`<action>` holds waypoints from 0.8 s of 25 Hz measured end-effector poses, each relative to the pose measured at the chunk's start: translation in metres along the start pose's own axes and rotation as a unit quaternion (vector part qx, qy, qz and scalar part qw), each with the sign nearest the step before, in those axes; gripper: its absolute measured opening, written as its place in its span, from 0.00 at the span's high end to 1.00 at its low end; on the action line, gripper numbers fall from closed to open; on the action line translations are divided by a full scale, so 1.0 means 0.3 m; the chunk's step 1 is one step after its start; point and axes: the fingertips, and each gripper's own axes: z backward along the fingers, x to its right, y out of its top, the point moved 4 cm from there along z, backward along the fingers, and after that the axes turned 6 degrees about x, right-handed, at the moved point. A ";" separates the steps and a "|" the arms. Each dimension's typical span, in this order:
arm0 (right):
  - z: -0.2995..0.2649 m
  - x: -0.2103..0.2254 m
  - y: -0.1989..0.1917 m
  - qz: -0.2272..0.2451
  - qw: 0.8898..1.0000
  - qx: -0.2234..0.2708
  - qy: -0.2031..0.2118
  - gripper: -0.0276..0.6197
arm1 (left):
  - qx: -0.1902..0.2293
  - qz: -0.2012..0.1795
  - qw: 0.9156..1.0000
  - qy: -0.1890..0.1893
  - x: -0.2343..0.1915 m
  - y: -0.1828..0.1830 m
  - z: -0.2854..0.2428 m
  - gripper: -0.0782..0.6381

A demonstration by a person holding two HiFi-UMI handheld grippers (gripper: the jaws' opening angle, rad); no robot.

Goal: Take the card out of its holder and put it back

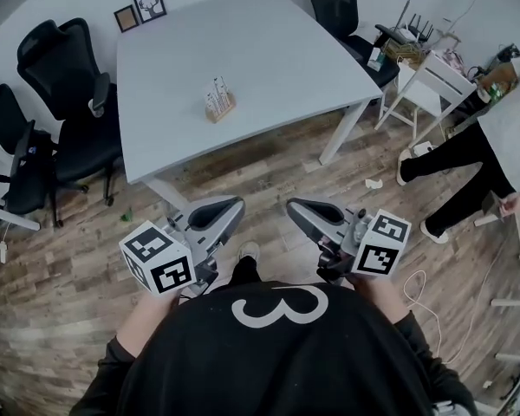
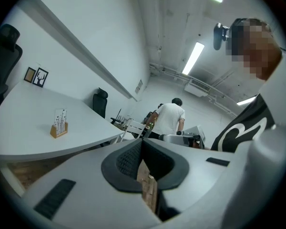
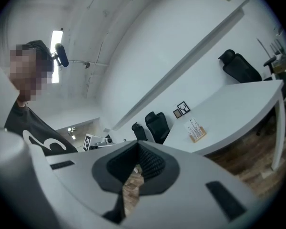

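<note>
A small wooden card holder [image 1: 218,104] with white printed cards standing upright in it sits near the middle of the white table [image 1: 286,50]. It also shows small in the left gripper view as the holder [image 2: 59,126] and in the right gripper view as the holder [image 3: 196,130]. Both grippers hover over the wooden floor close to my body, well short of the table. My left gripper [image 1: 234,204] is shut with nothing in it, its pads meeting at the tips [image 2: 142,143]. My right gripper [image 1: 295,204] is likewise shut and empty [image 3: 137,147].
Black office chairs [image 1: 65,102] stand left of the table and another [image 1: 334,3] behind it. Two small picture frames [image 1: 140,9] stand at the table's far corner. A person [image 1: 481,159] and a white side stand [image 1: 429,81] are at the right.
</note>
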 end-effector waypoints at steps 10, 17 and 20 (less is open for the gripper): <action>0.082 -0.109 -0.025 0.019 1.000 -0.002 0.016 0.95 | 0.012 -0.016 1.000 0.005 0.128 -0.035 0.050 0.87; 0.120 -0.148 -0.022 0.022 1.000 -0.003 0.018 0.95 | 0.016 -0.011 1.000 0.009 0.177 -0.041 0.062 0.87; 0.122 -0.168 -0.028 0.025 1.000 -0.003 0.019 0.95 | 0.017 -0.010 1.000 0.011 0.185 -0.040 0.076 0.87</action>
